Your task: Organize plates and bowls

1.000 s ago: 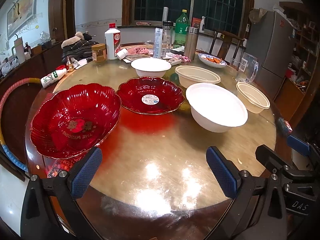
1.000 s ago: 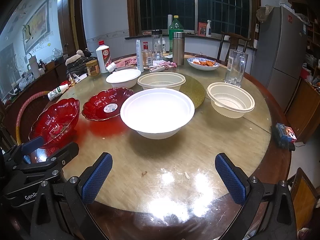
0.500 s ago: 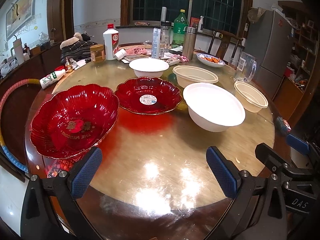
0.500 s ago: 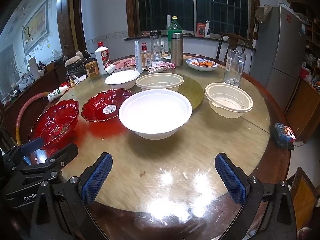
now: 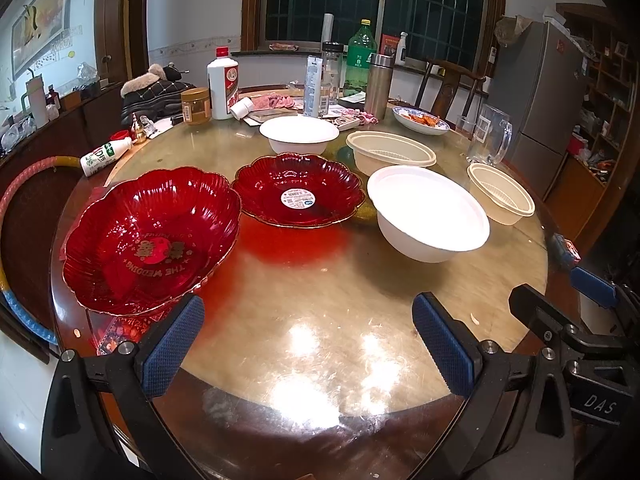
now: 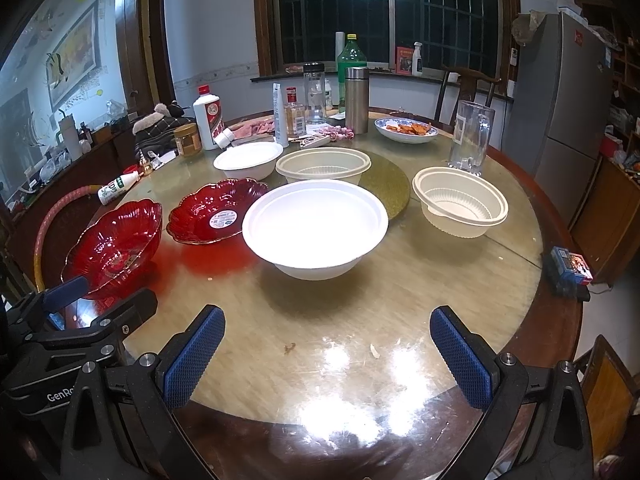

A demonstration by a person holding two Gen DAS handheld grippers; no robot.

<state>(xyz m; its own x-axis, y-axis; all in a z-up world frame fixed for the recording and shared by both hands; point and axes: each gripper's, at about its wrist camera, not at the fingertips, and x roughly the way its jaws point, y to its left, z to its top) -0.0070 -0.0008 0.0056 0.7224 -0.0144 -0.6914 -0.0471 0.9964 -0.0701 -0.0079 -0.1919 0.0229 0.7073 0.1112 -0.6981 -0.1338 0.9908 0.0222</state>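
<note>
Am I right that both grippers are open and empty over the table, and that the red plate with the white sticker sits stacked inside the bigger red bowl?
Not quite. Both the left gripper and the right gripper are open and empty, but the red plate with the white sticker is not stacked: the left wrist view shows it on the table beside the bigger red bowl.

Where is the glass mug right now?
The glass mug stands at the table's far right in the right wrist view, just behind the cream plastic bowl and right of the blue-patterned food plate.
</note>
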